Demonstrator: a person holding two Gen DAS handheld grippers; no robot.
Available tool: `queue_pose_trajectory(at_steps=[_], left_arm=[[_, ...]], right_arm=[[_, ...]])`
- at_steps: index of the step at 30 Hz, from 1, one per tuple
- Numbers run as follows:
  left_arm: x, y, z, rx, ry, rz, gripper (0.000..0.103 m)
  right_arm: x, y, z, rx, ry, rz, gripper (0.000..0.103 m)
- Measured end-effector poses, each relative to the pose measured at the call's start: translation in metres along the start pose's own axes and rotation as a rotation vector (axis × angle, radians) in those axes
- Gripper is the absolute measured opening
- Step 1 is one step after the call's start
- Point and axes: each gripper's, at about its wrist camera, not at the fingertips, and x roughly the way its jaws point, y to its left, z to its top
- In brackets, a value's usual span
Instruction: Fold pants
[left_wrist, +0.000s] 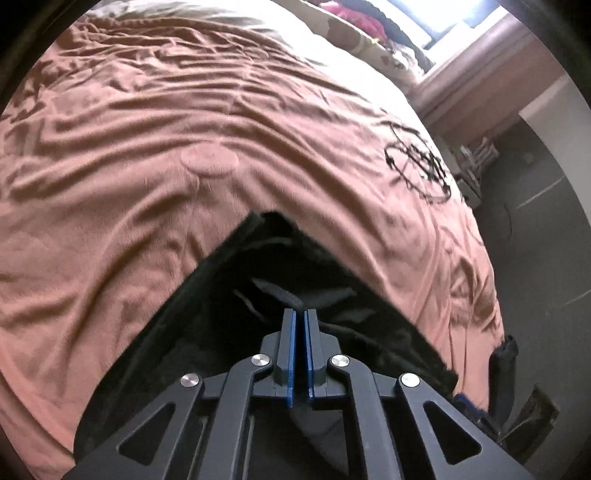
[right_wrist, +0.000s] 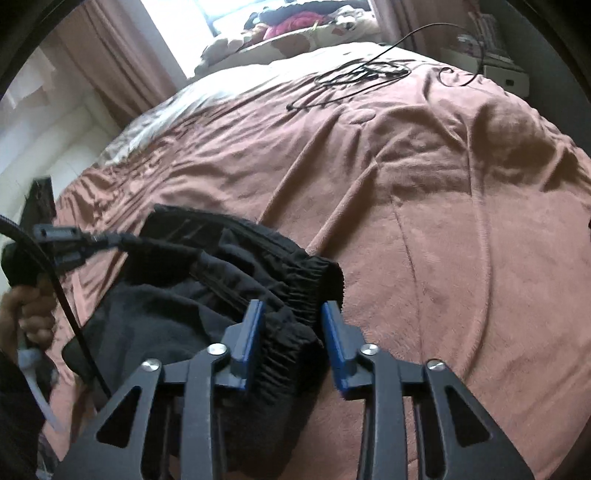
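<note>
Left wrist view: the work surface is a bed covered by a salmon-brown plush blanket (left_wrist: 155, 155), heavily creased, with a round flat patch (left_wrist: 209, 159) sewn or pressed into it near the middle. A tangled black cable (left_wrist: 419, 166) lies on the blanket toward its right edge. Beyond the blanket, a pale pillow area and a pile of mixed clothes (left_wrist: 354, 18) sit under a bright window (left_wrist: 447, 14), with a pink-brown curtain (left_wrist: 491, 66) beside it and grey floor (left_wrist: 535, 258) to the right of the bed. The black pants (left_wrist: 258, 280) lie on the near part of the blanket. The left gripper (left_wrist: 299, 314) has its blue-lined jaws pressed together over the pants; whether cloth is pinched between them cannot be told. Right wrist view: the same blanket (right_wrist: 424, 221) fills the frame, the cable (right_wrist: 362, 74) rests at its far end, and the window (right_wrist: 207, 14), curtain (right_wrist: 107, 62) and clothes pile (right_wrist: 295, 22) stand beyond. A white wall (right_wrist: 33, 122) runs along the left. The pants (right_wrist: 207, 280) lie bunched at lower left, elastic waistband (right_wrist: 306, 284) toward the camera. The right gripper (right_wrist: 293, 314) has its jaws parted, straddling the waistband; the left pad touches the cloth, the right pad stands just clear. At far left a hand (right_wrist: 31, 314) grasps the handle of the other tool.
</note>
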Motion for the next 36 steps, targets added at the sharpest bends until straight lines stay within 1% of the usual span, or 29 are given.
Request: queue_pose_trajectory(at_steps=[1, 5, 7, 8, 9, 13, 14, 15, 16, 18, 22, 25, 32, 35, 36], left_arm=[[-0.001, 0.001, 0.003, -0.010, -0.006, -0.015, 0.004], [-0.008, 0.000, 0.017, -0.031, -0.041, -0.025, 0.004], [-0.009, -0.001, 0.022, -0.034, -0.047, -0.029, 0.004], [-0.009, -0.001, 0.025, -0.039, -0.049, -0.032, 0.004], [-0.009, -0.001, 0.027, -0.041, -0.049, -0.033, 0.004], [-0.008, -0.002, 0.031, -0.037, -0.053, -0.029, 0.004], [-0.008, -0.001, 0.032, -0.039, -0.053, -0.030, 0.004], [-0.007, -0.001, 0.033, -0.041, -0.054, -0.029, 0.004], [-0.008, -0.001, 0.035, -0.042, -0.058, -0.021, 0.004], [-0.008, -0.001, 0.039, -0.047, -0.063, -0.023, 0.004], [-0.006, -0.001, 0.048, -0.054, -0.077, -0.015, 0.004], [0.000, 0.001, 0.056, -0.065, -0.079, -0.001, 0.004], [0.037, 0.010, 0.069, -0.084, -0.044, 0.034, 0.004], [0.056, 0.013, 0.072, -0.096, -0.017, 0.065, 0.005], [0.061, 0.014, 0.073, -0.095, -0.012, 0.099, 0.012]], right_arm=[[-0.001, 0.000, 0.000, -0.004, -0.001, 0.000, 0.022], [-0.013, -0.004, 0.002, 0.020, -0.005, 0.005, 0.022], [-0.016, -0.007, -0.001, 0.034, 0.004, 0.020, 0.028], [-0.016, -0.008, -0.002, 0.036, 0.010, 0.028, 0.041], [-0.016, -0.009, -0.003, 0.035, 0.013, 0.024, 0.050], [-0.014, -0.004, -0.005, -0.002, 0.018, 0.025, 0.051], [-0.013, -0.003, -0.005, -0.011, 0.020, 0.018, 0.042], [-0.011, -0.002, -0.004, -0.014, 0.026, 0.018, 0.014], [-0.009, -0.002, -0.003, -0.014, 0.040, 0.025, 0.011], [-0.011, -0.003, 0.001, -0.014, 0.028, 0.031, 0.009], [-0.019, 0.000, 0.009, -0.026, -0.019, 0.033, 0.008], [-0.013, 0.001, 0.018, -0.035, -0.033, 0.013, 0.008], [0.015, 0.000, 0.026, -0.010, 0.000, -0.026, 0.008], [0.026, -0.003, 0.029, 0.015, 0.012, -0.052, 0.009], [0.029, -0.004, 0.030, 0.028, 0.016, -0.058, 0.013]])
